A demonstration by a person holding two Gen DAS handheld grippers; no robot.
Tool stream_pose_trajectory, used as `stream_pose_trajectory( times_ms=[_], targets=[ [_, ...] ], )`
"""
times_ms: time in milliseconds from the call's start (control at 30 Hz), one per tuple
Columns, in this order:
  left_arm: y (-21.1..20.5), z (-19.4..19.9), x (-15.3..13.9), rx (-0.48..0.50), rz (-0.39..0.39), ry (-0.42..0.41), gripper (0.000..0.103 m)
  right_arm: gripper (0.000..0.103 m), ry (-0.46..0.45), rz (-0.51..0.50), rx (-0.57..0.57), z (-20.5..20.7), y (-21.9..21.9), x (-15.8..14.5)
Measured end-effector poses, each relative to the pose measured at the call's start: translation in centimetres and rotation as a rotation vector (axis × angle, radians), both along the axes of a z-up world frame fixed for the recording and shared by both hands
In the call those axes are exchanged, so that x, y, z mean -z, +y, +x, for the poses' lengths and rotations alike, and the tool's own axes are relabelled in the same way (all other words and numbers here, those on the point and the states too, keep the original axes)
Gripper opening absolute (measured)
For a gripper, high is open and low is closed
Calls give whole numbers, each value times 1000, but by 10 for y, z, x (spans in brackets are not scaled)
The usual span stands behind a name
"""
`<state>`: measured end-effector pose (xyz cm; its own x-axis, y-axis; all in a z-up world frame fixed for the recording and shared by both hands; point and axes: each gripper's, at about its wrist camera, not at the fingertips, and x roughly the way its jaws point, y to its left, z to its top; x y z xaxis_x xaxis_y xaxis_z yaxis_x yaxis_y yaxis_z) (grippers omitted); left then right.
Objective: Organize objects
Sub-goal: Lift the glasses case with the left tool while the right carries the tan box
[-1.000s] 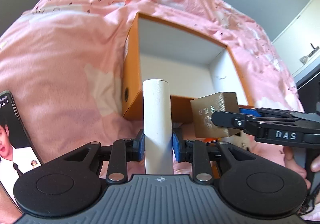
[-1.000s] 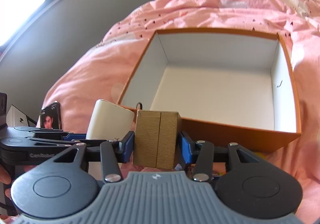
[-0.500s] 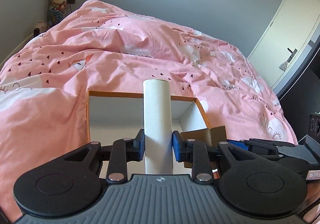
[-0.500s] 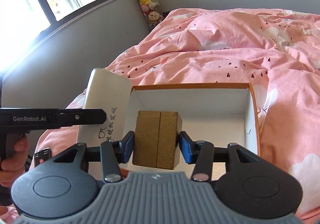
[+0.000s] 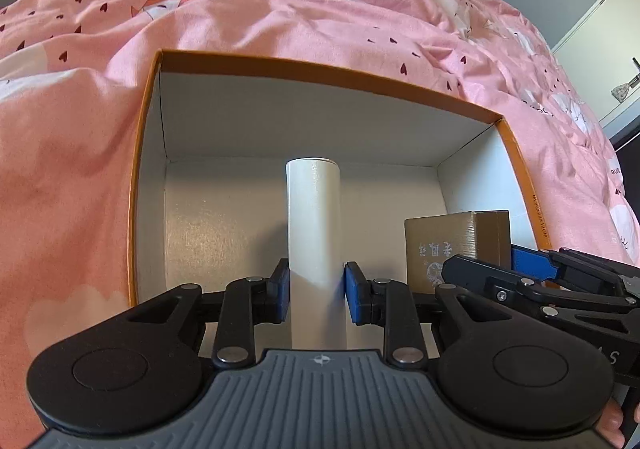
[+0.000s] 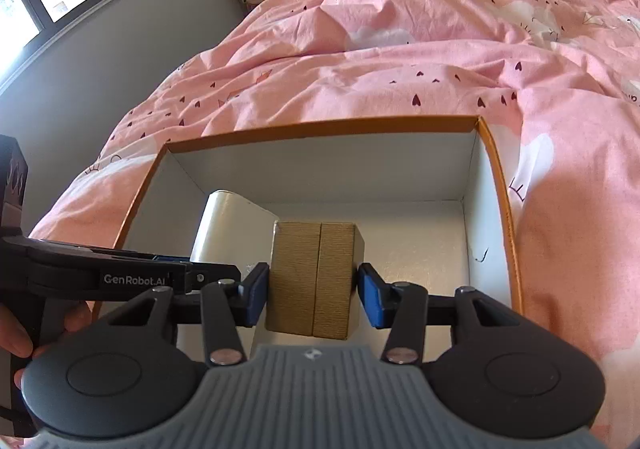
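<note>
Gripping a white tube (image 5: pixel 313 225), my left gripper (image 5: pixel 313 291) is pressing its blue pads (image 5: pixel 280 295) against the tube's sides, and from the left wrist I am looking down into an orange box (image 5: pixel 140 169) sitting on a pink duvet (image 5: pixel 280 17). The tube is hanging over the box's white floor, its long axis running straight away from me along the fingers, its flat far end pointing toward the back wall. At right, a brown box (image 5: pixel 456 245) is showing in my right gripper (image 5: pixel 532 269). From the right wrist, I am seeing my right gripper (image 6: pixel 313 291) clamping that brown box (image 6: pixel 316 281) by its two side faces, seam facing me, its longer side pointing down into the orange box (image 6: pixel 496 169). My left gripper (image 6: pixel 192 273) is holding the tube (image 6: pixel 224 221) just beside it, tilted. I am judging the risk to be the two things knocking together as I am lowering them, since they are close; the smooth tube could also roll once released.
</note>
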<state>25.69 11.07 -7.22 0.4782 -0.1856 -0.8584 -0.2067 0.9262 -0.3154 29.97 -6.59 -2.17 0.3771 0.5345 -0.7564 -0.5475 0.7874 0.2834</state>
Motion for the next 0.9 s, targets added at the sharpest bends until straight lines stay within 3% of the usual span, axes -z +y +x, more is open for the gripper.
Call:
stream_pose_trajectory(
  times_ms=[233, 500, 767, 900],
  targets=[
    [-4, 5, 10, 37, 77, 78, 32, 50, 48, -13, -16, 5, 6, 20],
    [-11, 2, 13, 61, 184, 117, 37, 50, 59, -17, -15, 5, 2, 22],
    [-32, -9, 1, 199, 387, 121, 46, 50, 53, -15, -23, 4, 2, 17],
    [-51, -11, 0, 321, 543, 133, 48, 50, 50, -24, -30, 4, 1, 16]
  ],
)
